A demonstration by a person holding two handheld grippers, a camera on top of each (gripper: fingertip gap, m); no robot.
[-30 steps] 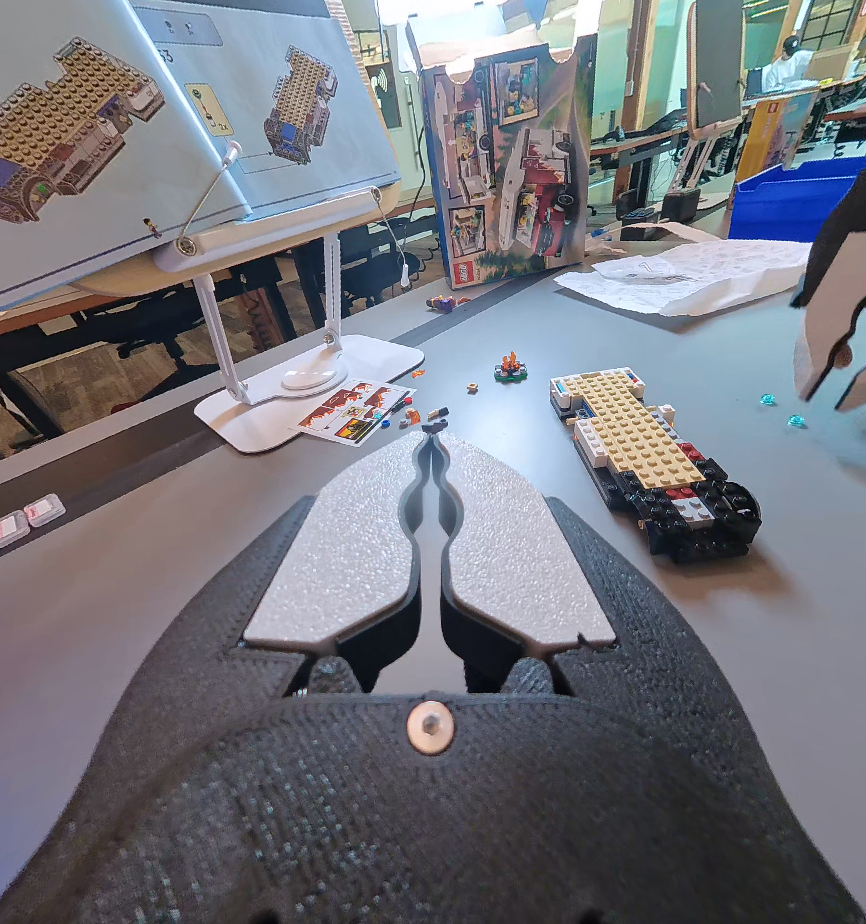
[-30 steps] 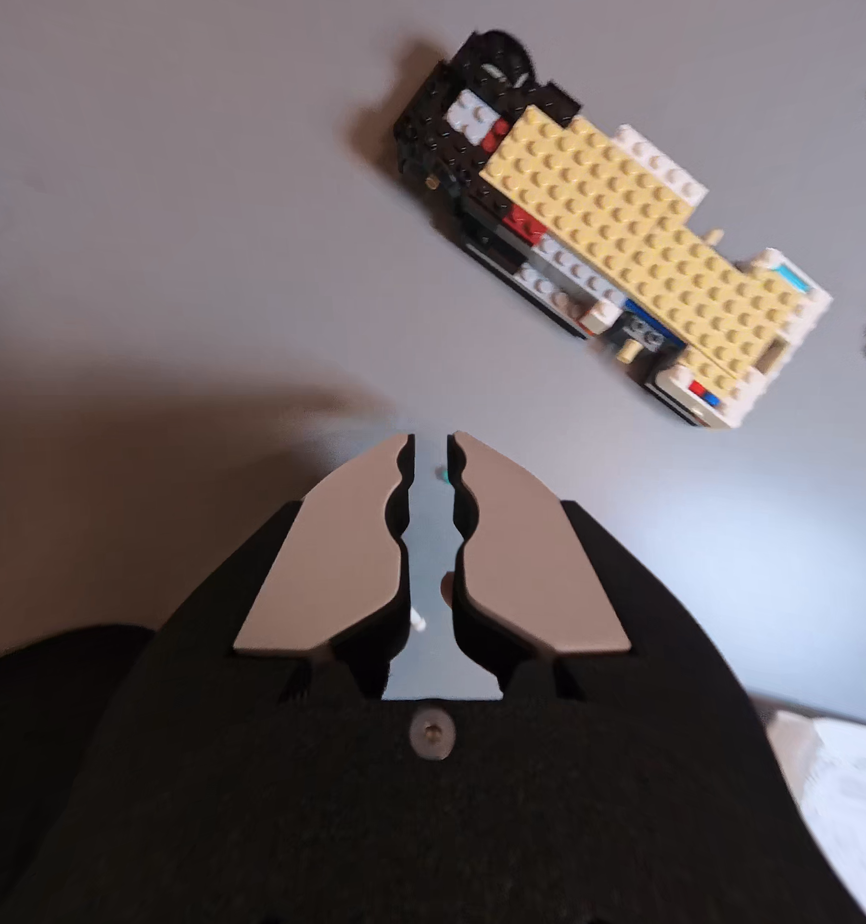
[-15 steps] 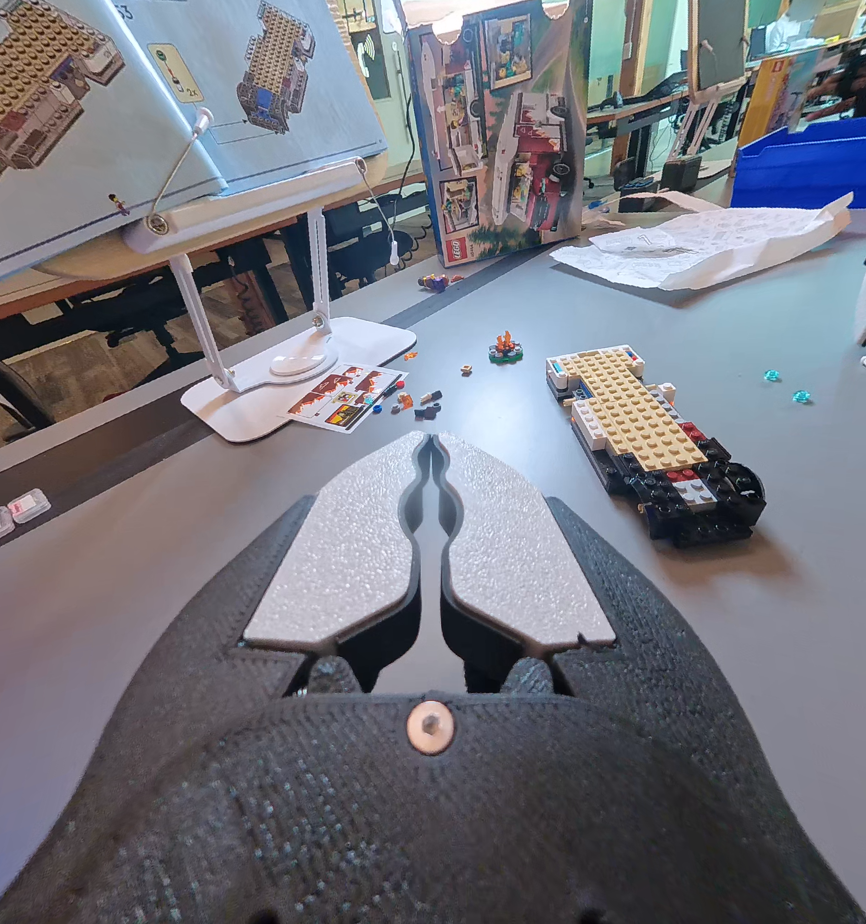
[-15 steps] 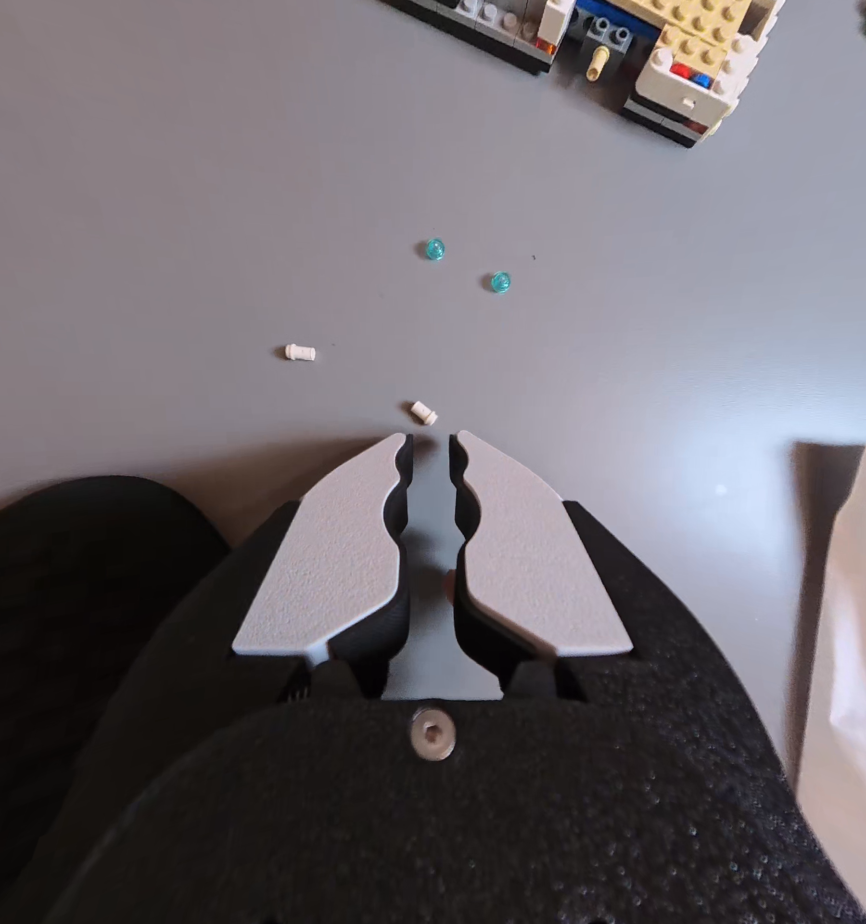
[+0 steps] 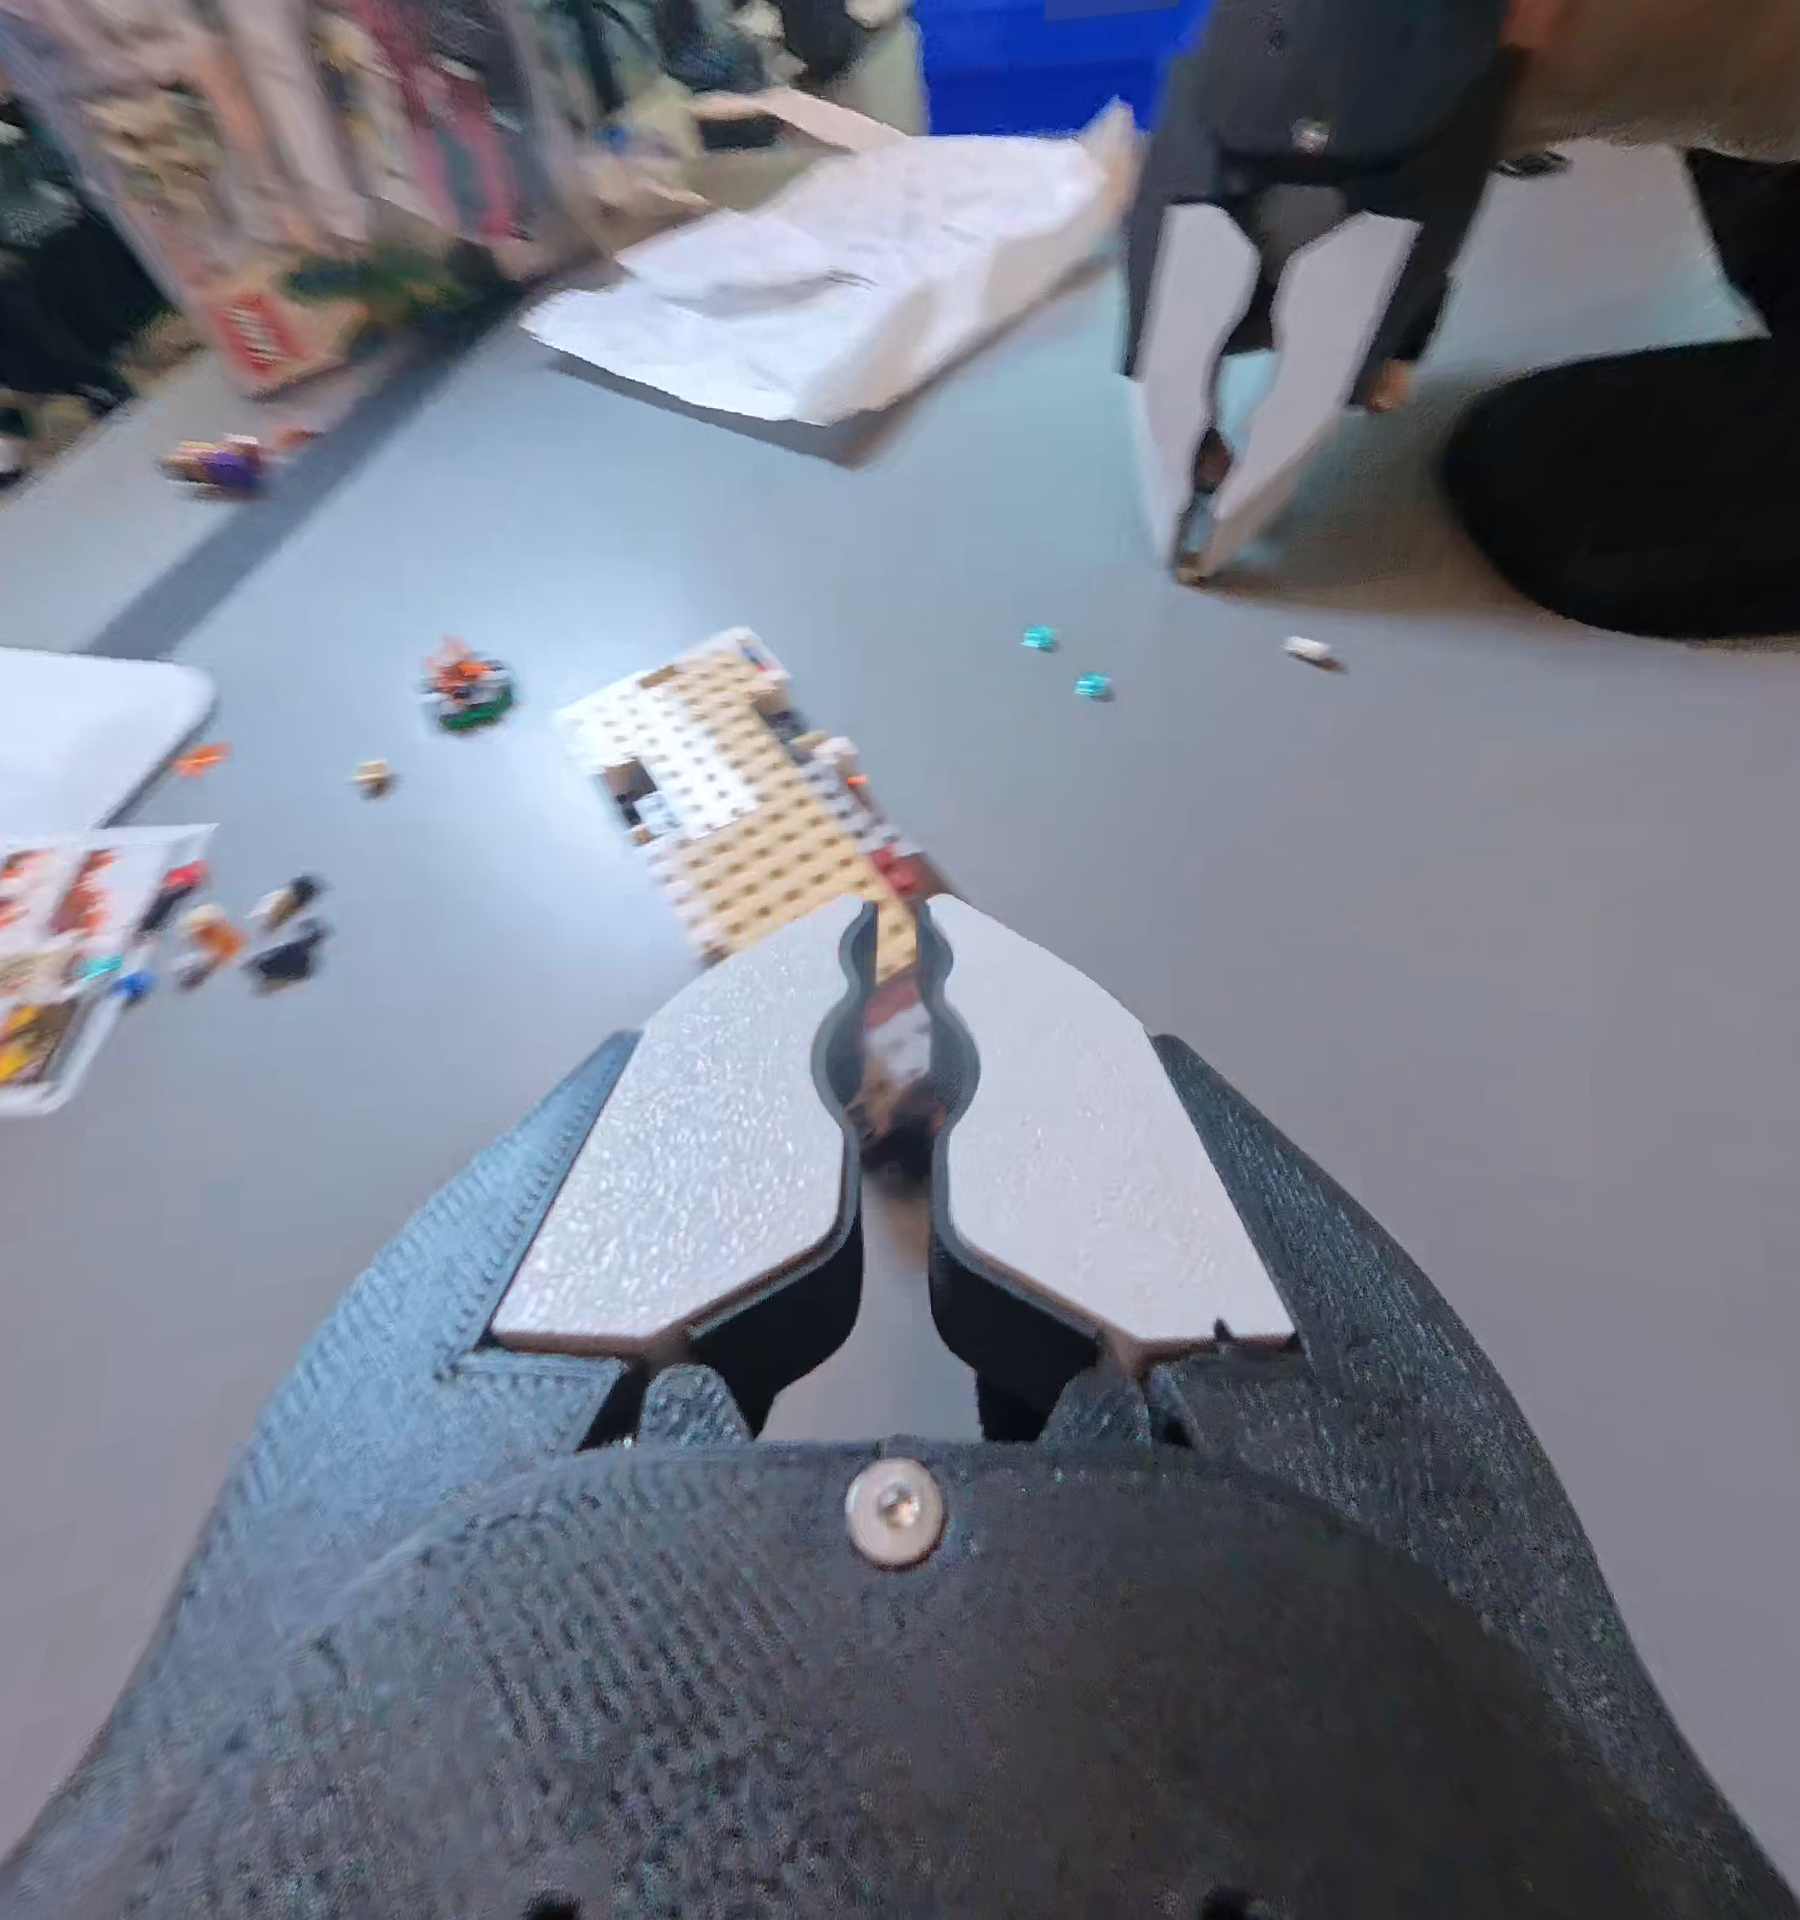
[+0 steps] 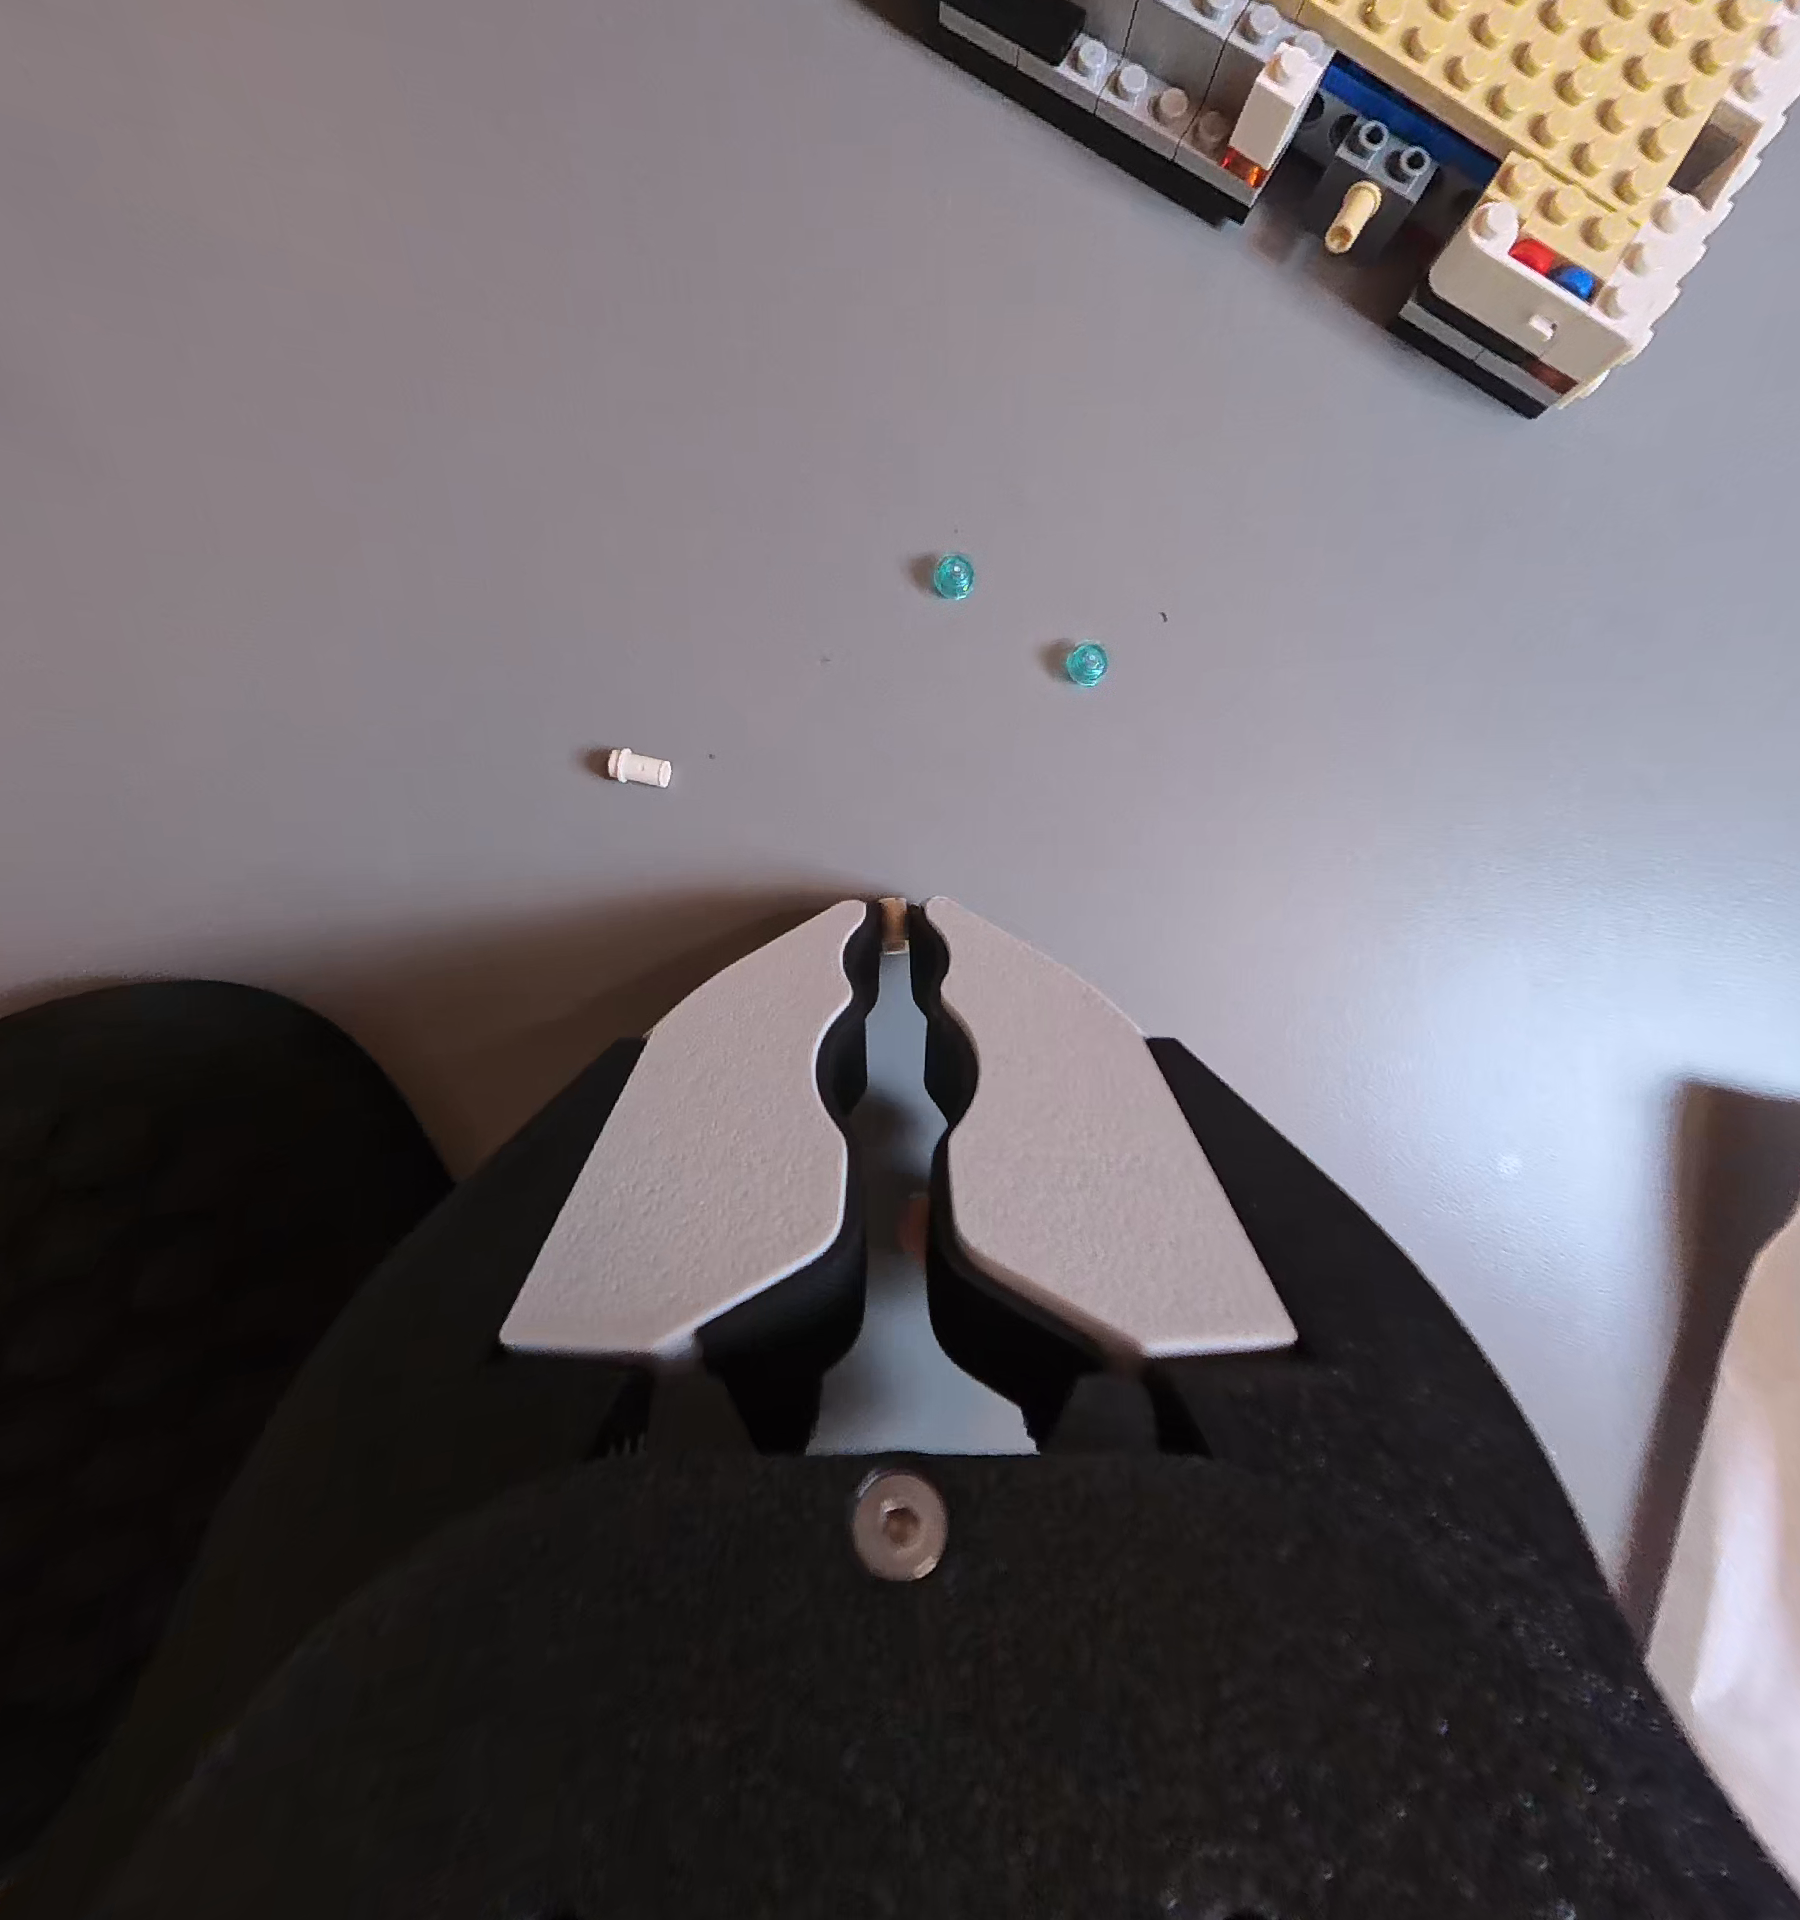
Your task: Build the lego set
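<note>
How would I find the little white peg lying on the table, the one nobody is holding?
Start at the big tan-topped brick model on the grey table, then come toward the right claw past two teal round studs. Left of them lies the white peg, alone: a short cylinder with a collar, unlike the round teal studs.

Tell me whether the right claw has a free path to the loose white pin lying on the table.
Probably not as it stands: the table between is bare, but the right claw is already shut on a small pale peg. The white pin lies just ahead, to its left.
</note>
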